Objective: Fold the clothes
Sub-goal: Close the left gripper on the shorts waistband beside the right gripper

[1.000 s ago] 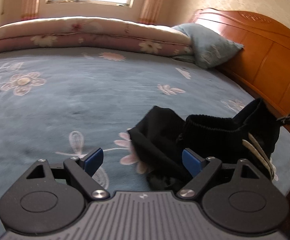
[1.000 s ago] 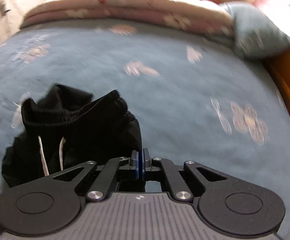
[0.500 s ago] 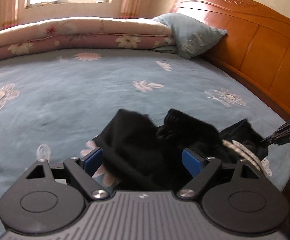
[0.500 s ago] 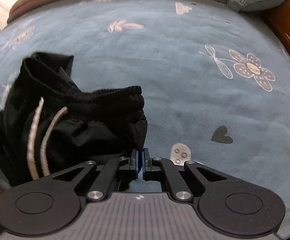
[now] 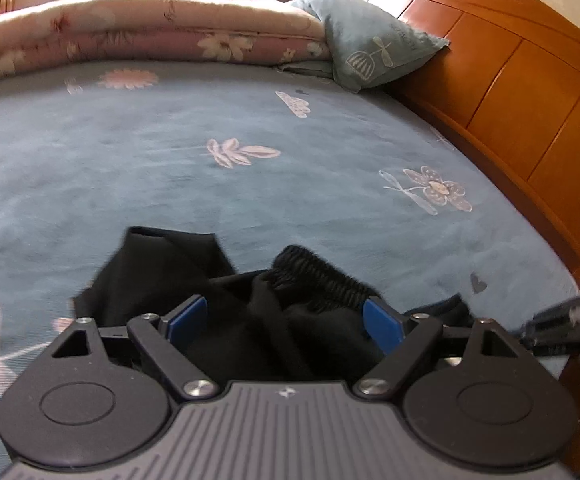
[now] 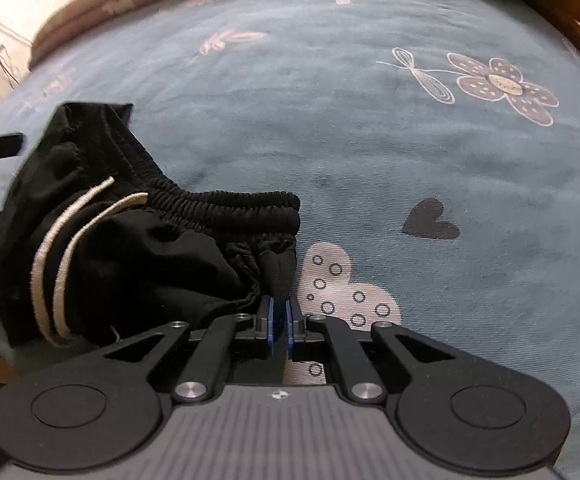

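One garment on the bed: black shorts [image 6: 137, 248] with a gathered elastic waistband [image 6: 225, 204], bunched in a heap near the front edge of the blue bedspread [image 6: 370, 152]; not yet laid flat, so folding proper has not begun, in my judgement.

Right gripper [image 6: 278, 320]: jaws nearly together, blue pads pinching a small tuck of black cloth just below the waistband's end — a corner hold, most likely so the garment can be drawn out and spread.

Left gripper [image 5: 285, 320]: jaws spread wide, black fabric lying between the pads, neither pad seen pressing on it; nothing gripped. It appears placed to take a second hold on the opposite side, so the waistband could be stretched between the two hands.

Count, as visible:
- shorts — one;
- cream drawcord ends [image 6: 49, 264] — two, lying side by side across the cloth;
- grippers — two;
- pillow [image 5: 374, 44] — one, against the wooden headboard [image 5: 530, 92];
- rolled floral quilt [image 5: 149, 28] — one, along the far side of the bed.

No other clothing is in view; whether more waits outside the frames cannot be told.
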The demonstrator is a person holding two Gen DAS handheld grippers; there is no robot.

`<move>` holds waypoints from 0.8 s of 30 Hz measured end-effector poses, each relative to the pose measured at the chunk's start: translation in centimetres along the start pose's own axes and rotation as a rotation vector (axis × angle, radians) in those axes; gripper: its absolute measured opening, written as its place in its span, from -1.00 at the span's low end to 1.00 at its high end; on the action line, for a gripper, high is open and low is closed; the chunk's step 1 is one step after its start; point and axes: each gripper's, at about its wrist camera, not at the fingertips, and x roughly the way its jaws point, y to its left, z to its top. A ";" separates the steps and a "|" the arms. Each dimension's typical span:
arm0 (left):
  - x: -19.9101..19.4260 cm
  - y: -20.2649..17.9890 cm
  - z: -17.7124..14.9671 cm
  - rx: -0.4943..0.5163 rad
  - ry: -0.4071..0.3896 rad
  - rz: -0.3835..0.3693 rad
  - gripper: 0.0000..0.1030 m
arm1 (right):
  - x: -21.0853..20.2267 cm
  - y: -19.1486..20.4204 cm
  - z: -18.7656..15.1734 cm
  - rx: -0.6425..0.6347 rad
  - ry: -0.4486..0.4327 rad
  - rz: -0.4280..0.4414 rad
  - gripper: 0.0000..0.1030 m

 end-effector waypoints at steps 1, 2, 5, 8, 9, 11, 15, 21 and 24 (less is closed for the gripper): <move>0.7 0.0 0.2 -0.022 0.008 -0.004 0.59 | 0.0 -0.3 -0.1 0.005 -0.006 0.014 -0.85; 1.3 0.2 0.4 -0.043 0.019 -0.008 0.46 | -0.1 -0.7 -0.3 0.008 -0.011 0.027 -0.85; 3.5 0.8 1.0 -0.102 0.059 -0.018 0.37 | 0.2 -1.7 -0.8 0.034 -0.018 0.060 -0.85; 5.7 1.8 1.3 -0.163 0.118 -0.033 0.28 | 0.5 -2.5 -1.2 0.049 -0.026 0.078 -0.80; 6.2 2.1 1.2 -0.186 0.138 -0.039 0.22 | 0.5 -2.7 -1.4 0.053 -0.029 0.084 -0.78; 6.7 2.5 1.0 -0.221 0.165 -0.050 -0.04 | 0.4 -3.1 -1.7 0.059 -0.034 0.096 -0.76; 6.0 1.7 0.9 -0.229 0.171 -0.046 -0.57 | 0.2 -3.4 -2.1 0.063 -0.047 0.102 -0.54; 2.6 -1.2 1.7 -0.140 0.094 -0.042 -0.65 | -2.8 -2.7 -1.0 -0.002 -0.147 0.128 -0.03; 0.7 -3.2 2.0 -0.060 0.058 -0.081 -0.67 | -4.4 -1.8 0.7 -0.058 -0.232 0.192 0.07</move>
